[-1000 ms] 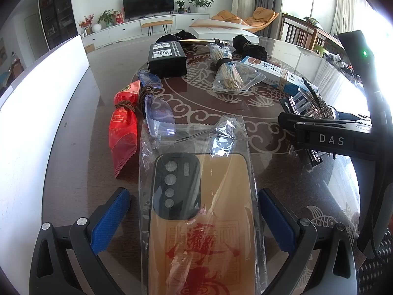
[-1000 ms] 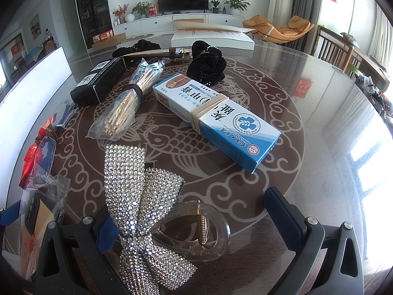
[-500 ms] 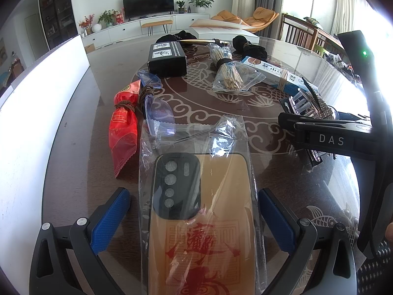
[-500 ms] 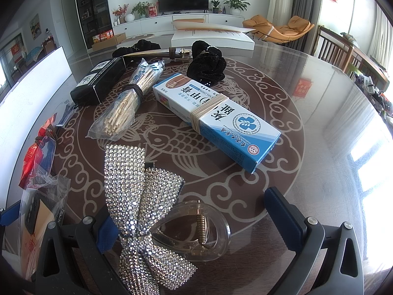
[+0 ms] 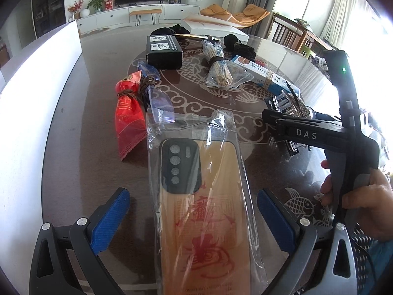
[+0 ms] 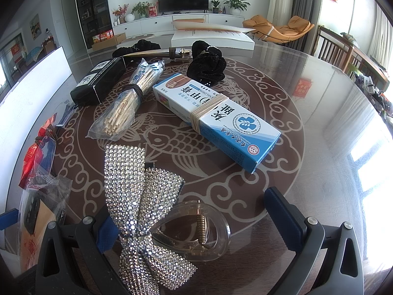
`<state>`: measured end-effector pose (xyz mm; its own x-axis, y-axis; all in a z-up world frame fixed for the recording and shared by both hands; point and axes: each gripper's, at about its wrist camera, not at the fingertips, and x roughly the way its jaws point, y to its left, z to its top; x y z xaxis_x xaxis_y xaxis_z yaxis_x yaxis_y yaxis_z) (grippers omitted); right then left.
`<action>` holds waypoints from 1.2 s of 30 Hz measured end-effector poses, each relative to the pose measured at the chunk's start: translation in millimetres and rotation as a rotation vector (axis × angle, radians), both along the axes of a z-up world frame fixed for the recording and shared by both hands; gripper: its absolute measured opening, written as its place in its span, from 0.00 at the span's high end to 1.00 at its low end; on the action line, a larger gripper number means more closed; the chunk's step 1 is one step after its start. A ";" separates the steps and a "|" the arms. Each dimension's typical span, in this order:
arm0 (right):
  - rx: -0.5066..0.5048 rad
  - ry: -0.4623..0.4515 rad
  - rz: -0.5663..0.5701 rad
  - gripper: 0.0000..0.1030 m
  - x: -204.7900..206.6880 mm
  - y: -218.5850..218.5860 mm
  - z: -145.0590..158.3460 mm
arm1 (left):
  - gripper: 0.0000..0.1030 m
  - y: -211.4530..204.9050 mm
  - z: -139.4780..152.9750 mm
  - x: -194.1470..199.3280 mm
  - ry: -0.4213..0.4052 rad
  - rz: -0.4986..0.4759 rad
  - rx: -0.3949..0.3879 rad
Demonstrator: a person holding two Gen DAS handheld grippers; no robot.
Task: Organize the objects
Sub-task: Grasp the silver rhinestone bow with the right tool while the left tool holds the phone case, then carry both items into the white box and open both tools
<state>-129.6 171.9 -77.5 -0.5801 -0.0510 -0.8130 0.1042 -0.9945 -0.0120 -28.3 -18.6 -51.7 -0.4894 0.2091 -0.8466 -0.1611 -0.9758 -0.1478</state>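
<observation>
A tan phone case [image 5: 196,221] in a clear plastic bag lies flat on the round glass table [image 6: 331,123]. My left gripper [image 5: 194,211] is open, and the case sits between its blue fingers without touching them. My right gripper [image 6: 196,221] is also open. A rhinestone bow hair claw [image 6: 132,191] lies between its fingers, with the clear claw part [image 6: 196,231] near the middle. In the left wrist view the right gripper's black body [image 5: 319,132] is at the right, held by a hand [image 5: 358,196].
On the table lie a blue-and-white box [image 6: 216,120] bound with rubber bands, a bagged bundle of sticks [image 6: 122,110], a black box [image 6: 100,83], a black scrunchie [image 6: 206,66], a horn-shaped piece [image 6: 152,52] and a red packet [image 5: 127,115]. A white book [image 6: 213,36] sits at the far edge.
In the left wrist view the scene has shifted slightly, and the hand holding the right gripper has come into view. The right wrist view is unchanged.
</observation>
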 end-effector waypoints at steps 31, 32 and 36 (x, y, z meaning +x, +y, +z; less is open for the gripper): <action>-0.128 -0.127 0.088 0.54 36.9 29.9 56.1 | 0.27 -15.9 12.8 90.2 0.105 -0.039 0.050; -0.138 -0.115 0.092 0.54 43.4 31.4 62.1 | 0.27 -18.0 17.9 92.9 0.114 -0.033 0.069; -0.184 -0.073 0.137 0.54 64.1 21.7 87.7 | 0.27 -35.7 55.8 98.3 0.172 0.003 0.166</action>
